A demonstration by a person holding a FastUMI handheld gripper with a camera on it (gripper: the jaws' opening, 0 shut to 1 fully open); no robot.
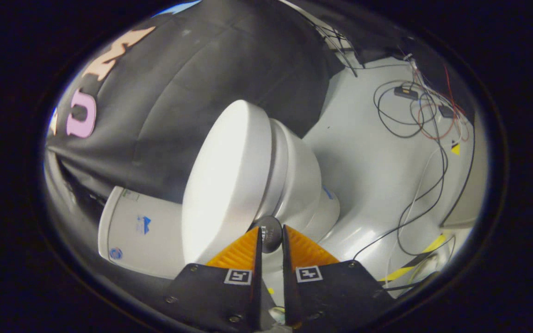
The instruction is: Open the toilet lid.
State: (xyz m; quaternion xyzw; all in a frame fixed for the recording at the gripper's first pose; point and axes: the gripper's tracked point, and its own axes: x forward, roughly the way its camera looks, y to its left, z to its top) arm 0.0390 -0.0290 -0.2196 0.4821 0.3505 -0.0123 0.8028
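gripper view | gripper (272, 243) fingers narrow, a dark round knob (269, 233) between the tips, contact unclear | toilet lid (227, 185) just ahead, closed on the bowl (303, 185), long axis running away from the fingers | tank (139, 229) beyond, blue sticker unreadable | cables (414, 115) on floor

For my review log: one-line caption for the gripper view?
Gripper fingers pinch a dark round knob at the toilet lid edge.
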